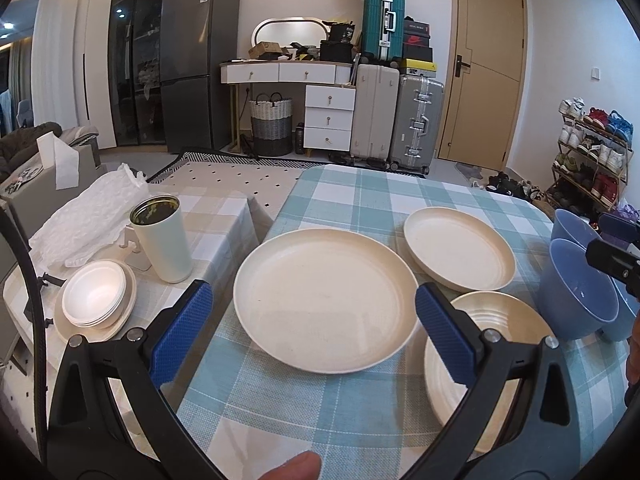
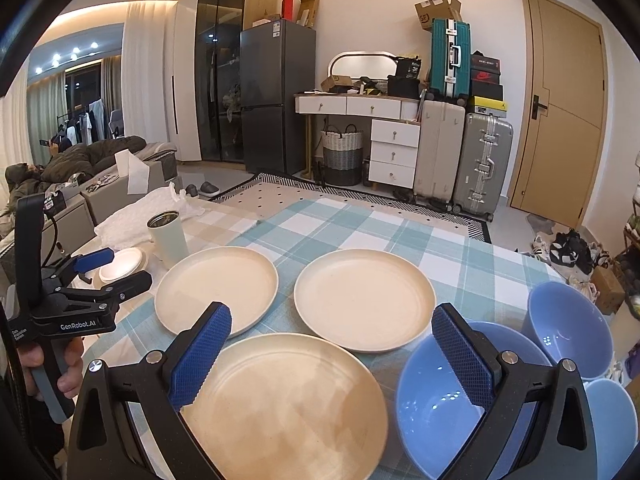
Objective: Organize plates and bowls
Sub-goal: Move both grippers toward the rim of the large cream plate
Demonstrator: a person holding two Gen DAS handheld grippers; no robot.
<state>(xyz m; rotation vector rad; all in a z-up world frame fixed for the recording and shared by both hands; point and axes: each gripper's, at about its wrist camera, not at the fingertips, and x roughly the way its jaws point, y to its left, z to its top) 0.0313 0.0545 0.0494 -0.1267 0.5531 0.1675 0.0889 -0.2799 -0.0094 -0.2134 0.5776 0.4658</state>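
Three cream plates lie apart on the blue checked tablecloth: a left plate [image 1: 326,300] [image 2: 216,290], a far plate [image 1: 458,254] [image 2: 364,300], and a near ridged plate [image 1: 496,320] [image 2: 288,404]. Three blue bowls stand at the right: [image 2: 436,396], [image 2: 568,328], [image 2: 612,416]; two show in the left wrist view [image 1: 580,290]. My left gripper [image 1: 314,330] [image 2: 108,268] is open and empty, hovering over the left plate. My right gripper [image 2: 332,356] is open and empty above the near plate and nearest bowl.
On the beige side table [image 1: 224,216] stand a white tumbler [image 1: 162,238] [image 2: 168,236], a stack of small white dishes [image 1: 96,300] and crumpled white wrap [image 1: 84,220]. The table's far edge [image 2: 400,216] drops to the floor; shoes and a shoe rack [image 1: 592,152] are at the right.
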